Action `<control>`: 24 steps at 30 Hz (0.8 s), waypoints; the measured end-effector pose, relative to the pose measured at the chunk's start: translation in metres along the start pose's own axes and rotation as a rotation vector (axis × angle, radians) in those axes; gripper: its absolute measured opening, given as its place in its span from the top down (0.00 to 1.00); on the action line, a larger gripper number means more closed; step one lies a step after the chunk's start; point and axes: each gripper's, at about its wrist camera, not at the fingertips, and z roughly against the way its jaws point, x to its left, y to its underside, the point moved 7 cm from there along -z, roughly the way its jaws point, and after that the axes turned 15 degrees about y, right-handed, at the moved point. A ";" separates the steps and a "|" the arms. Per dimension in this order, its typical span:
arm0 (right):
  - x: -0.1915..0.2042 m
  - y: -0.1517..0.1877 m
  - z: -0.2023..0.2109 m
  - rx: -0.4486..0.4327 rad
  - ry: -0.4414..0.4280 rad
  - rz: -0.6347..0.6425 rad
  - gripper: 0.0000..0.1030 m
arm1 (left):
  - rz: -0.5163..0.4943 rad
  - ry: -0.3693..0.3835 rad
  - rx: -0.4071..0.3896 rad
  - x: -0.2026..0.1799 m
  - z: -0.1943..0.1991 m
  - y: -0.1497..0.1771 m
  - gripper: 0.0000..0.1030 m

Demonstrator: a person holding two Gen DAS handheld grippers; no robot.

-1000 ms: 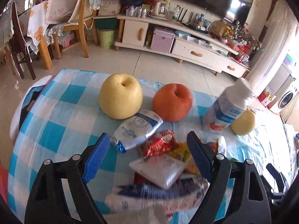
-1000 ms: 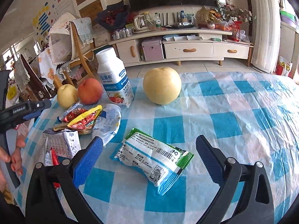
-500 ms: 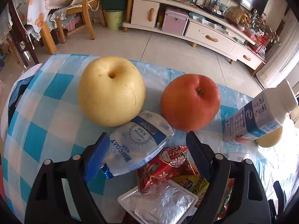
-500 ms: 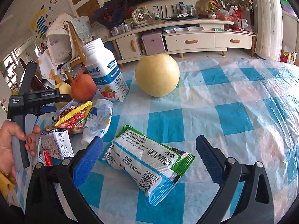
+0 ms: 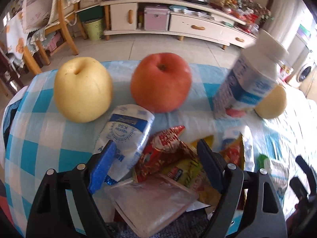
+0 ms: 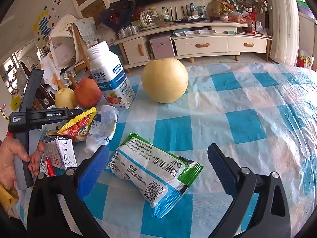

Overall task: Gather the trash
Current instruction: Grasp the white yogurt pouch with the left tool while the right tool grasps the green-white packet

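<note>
A hand (image 6: 13,158) at the left edge is gripping the handle of the left gripper (image 5: 156,162), which is tilting down over a heap of wrappers on the bench (image 6: 247,123) with its checked blue and white cloth. Its fingers (image 5: 103,164) are standing spread, pinching nothing; between them are lying a white and blue wrapper (image 5: 124,136), a red foil wrapper (image 5: 166,150), a yellow packet (image 5: 186,172) and, nearest the camera, a silvery pouch (image 5: 152,200). Behind the heap a yellow pear (image 5: 82,89) is sitting beside a red apple (image 5: 160,83), and further right a white bottle (image 5: 249,79) is standing, blurred, in front of a second pear (image 5: 275,103). Over to the right, the right gripper (image 6: 156,168) is hanging above a white, blue and green packet (image 6: 154,170) that is lying flat on the cloth between its fingers (image 6: 91,170), which are also spread wide and not touching it. Beyond that packet a large pale round fruit (image 6: 164,79) is resting on the cloth.
</note>
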 end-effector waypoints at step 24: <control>0.011 0.018 -0.020 0.074 -0.029 0.133 0.04 | -0.172 0.154 0.025 -0.049 0.012 0.038 0.49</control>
